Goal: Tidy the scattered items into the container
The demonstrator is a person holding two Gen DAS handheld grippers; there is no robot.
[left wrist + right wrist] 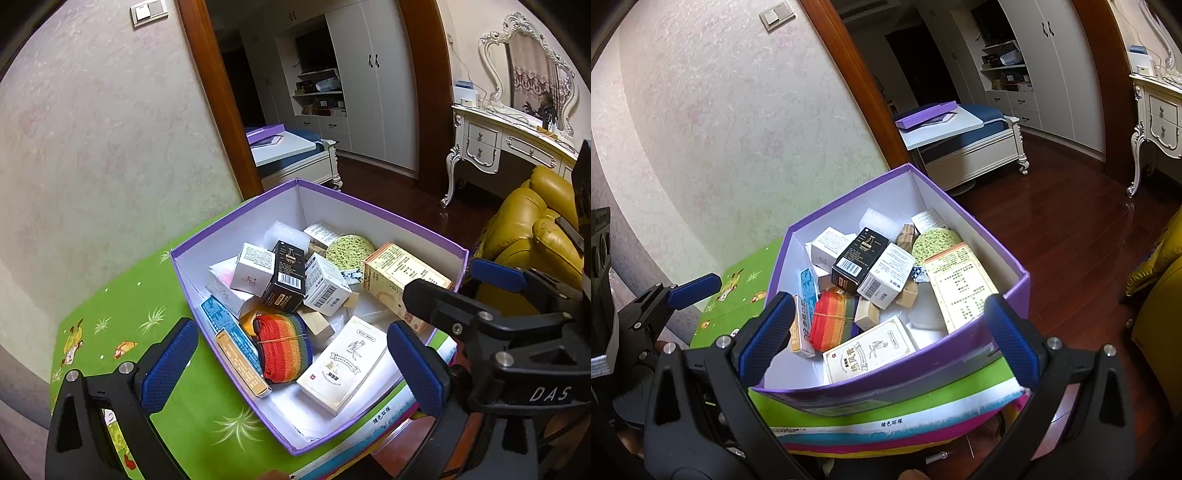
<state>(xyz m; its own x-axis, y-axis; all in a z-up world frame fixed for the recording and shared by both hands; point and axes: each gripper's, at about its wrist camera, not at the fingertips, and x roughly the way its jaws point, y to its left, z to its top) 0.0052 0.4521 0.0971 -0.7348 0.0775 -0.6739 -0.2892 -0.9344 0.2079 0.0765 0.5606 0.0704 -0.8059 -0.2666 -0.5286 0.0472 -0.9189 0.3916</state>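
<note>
A purple box with a white inside (236, 384) (1019, 288) stands on a green cartoon-print table (122, 317) (746, 280). It holds several small cartons, a black box (286, 275) (855, 260), a rainbow cloth roll (282, 347) (833, 319), wooden blocks, a green sponge (349, 249) (932, 242) and a cream carton (343, 363) (868, 350). My left gripper (291, 369) is open and empty above the box's near side. My right gripper (890, 332) is open and empty above the box's near wall; it also shows in the left wrist view (454, 295).
A papered wall stands left of the table. A wooden doorway leads to a room with white wardrobes (373, 81) and a bench with a purple lid (927, 114). A yellow leather armchair (535, 221) and a white dressing table (517, 144) stand right.
</note>
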